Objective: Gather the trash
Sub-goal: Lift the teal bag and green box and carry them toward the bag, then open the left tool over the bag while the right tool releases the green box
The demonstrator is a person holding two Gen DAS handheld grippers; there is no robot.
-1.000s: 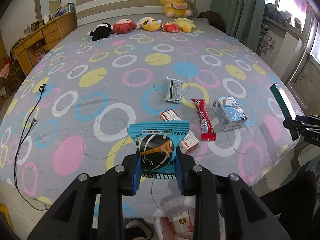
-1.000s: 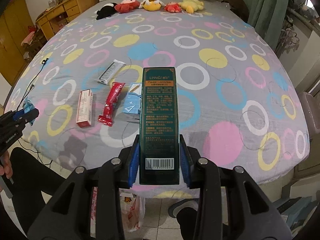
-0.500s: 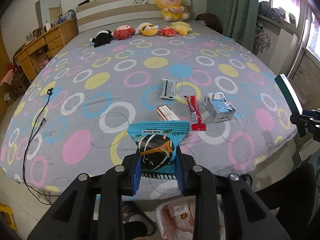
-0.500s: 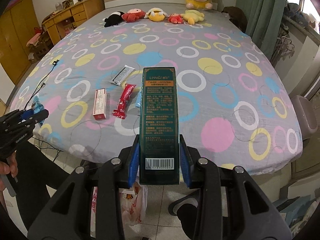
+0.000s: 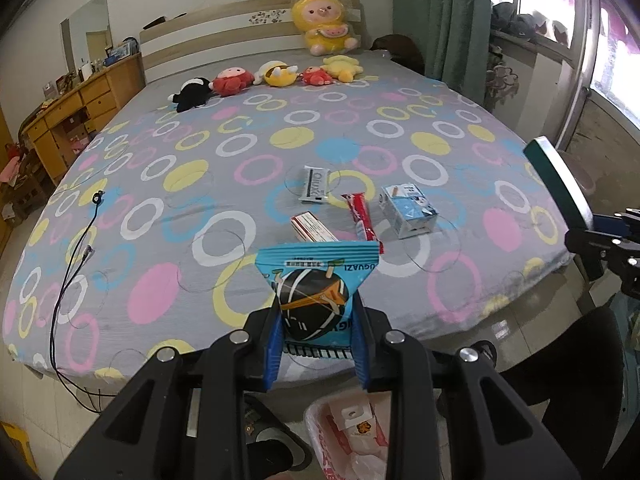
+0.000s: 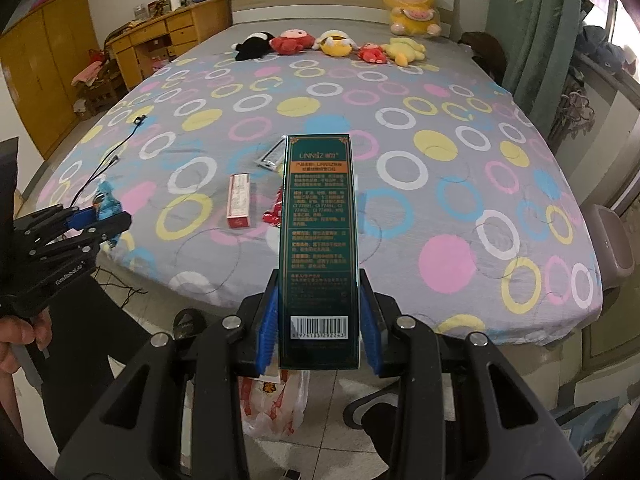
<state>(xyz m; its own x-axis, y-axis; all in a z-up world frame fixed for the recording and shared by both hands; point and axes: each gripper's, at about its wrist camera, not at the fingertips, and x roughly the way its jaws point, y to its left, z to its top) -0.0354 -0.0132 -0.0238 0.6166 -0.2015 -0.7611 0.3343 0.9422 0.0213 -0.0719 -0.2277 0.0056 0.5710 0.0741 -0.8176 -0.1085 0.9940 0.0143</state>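
Blue snack packet [image 5: 316, 280], printed with a dark round figure, sits pinched between the blue pads of the left gripper [image 5: 317, 344]; both pads press its lower sides, packet upright, top seam fanned wide. Dark green carton [image 6: 318, 240] with barcode at its near end is clamped lengthwise in the right gripper [image 6: 318, 328], pads tight on both long sides.

Both grippers hang off the foot edge of the bed [image 5: 160, 208], sheet grey with pink, yellow, blue and white rings. Below them on the tiled floor: a white plastic bag with red print [image 5: 352, 436], mouth open, some packaging inside.

Trash still on the sheet near the foot, seen from the left wrist:
- red-and-white flat box [image 5: 312, 228], nearest the edge
- red stick wrapper [image 5: 362, 218], just right of it
- light blue drink carton [image 5: 408, 210], further right
- white and grey sachet [image 5: 315, 184], beyond these

Plush toys [image 5: 276, 74] in a row at the headboard. Black cable [image 5: 72, 272] trails over the left side of the sheet to the floor.
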